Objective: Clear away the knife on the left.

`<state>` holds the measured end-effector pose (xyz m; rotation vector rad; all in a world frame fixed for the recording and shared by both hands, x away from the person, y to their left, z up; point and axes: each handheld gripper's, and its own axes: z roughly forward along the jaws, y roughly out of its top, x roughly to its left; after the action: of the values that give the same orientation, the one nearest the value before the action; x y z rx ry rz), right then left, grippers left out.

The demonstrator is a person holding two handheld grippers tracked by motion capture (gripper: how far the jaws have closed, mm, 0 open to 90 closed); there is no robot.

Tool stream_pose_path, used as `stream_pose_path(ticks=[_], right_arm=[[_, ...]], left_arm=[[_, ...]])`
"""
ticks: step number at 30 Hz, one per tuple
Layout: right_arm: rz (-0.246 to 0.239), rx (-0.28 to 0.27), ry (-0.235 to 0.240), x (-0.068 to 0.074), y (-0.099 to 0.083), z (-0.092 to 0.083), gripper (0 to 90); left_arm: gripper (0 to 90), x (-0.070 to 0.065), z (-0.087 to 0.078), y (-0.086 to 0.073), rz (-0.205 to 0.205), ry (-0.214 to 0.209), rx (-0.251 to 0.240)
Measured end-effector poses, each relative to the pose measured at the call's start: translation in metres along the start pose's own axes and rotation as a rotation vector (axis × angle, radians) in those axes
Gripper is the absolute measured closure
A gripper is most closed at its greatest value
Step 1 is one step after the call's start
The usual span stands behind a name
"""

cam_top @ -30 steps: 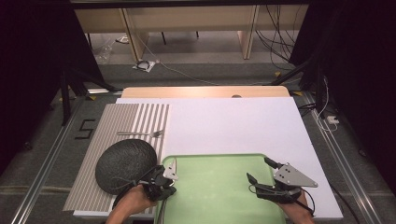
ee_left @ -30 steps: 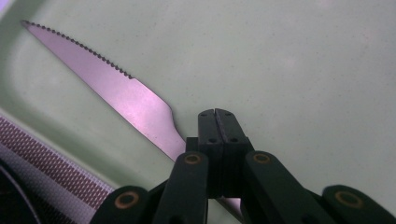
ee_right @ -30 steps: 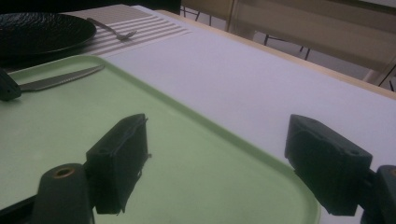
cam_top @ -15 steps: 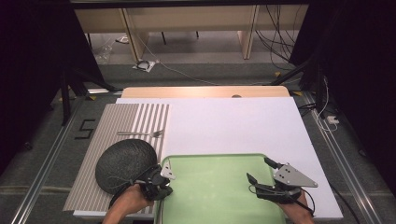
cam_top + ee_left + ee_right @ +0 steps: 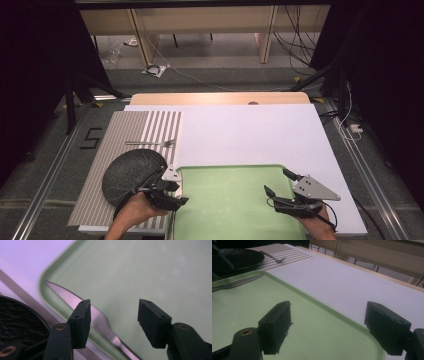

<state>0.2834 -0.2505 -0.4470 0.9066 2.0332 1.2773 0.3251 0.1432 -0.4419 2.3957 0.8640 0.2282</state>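
A silver knife (image 5: 72, 300) lies along the left inner edge of the green tray (image 5: 230, 200), its blade toward the far corner. My left gripper (image 5: 176, 194) hovers over it at that edge. In the left gripper view its jaws (image 5: 113, 317) have just been opening and stand apart. The knife passes under the left one, lying free on the tray (image 5: 150, 270). My right gripper (image 5: 277, 182) rests over the tray's right side, open wide (image 5: 329, 325), nothing between its jaws. The knife (image 5: 237, 282) also appears far off in the right gripper view.
A dark textured plate (image 5: 132, 170) sits on a striped placemat (image 5: 135, 127) just left of the tray, close to my left hand. A fork (image 5: 150, 143) lies on the mat beyond the plate. A white board (image 5: 250, 135) covers the table behind the tray.
My left hand has shifted slightly at the tray's left edge. The right gripper has stayed where it was.
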Motion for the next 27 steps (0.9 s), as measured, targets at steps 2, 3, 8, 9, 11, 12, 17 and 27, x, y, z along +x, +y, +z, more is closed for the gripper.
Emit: stream_pose_path(ticks=[2,3,8,9,11,12,17,27], right_arm=[[0.009,-0.006,0.003,-0.001,0.000,0.000,22.3],[0.012,-0.007,0.003,-0.002,0.000,-0.001,22.3],[0.022,-0.010,0.009,-0.003,0.000,-0.001,22.3],[0.024,-0.011,0.010,-0.003,0.000,-0.001,22.3],[0.026,-0.012,0.011,-0.003,-0.001,-0.001,22.3],[0.030,-0.012,0.010,-0.003,-0.001,-0.001,22.2],[0.049,-0.017,0.016,-0.006,-0.001,0.000,22.0],[0.095,-0.044,0.032,-0.009,-0.001,-0.002,19.8]], left_arm=[[41.3,0.004,-0.002,0.001,-0.017,0.001,-0.028],[40.0,0.005,-0.003,0.001,-0.024,0.006,-0.041],[35.9,0.011,-0.007,0.000,-0.045,0.023,-0.070],[34.9,0.011,-0.007,0.000,-0.050,0.027,-0.073],[33.3,0.013,-0.008,0.000,-0.059,0.032,-0.082],[32.2,0.014,-0.009,0.000,-0.064,0.036,-0.084],[28.5,0.020,-0.015,0.001,-0.084,0.054,-0.116],[25.5,0.032,-0.027,-0.002,-0.124,0.113,-0.196]])
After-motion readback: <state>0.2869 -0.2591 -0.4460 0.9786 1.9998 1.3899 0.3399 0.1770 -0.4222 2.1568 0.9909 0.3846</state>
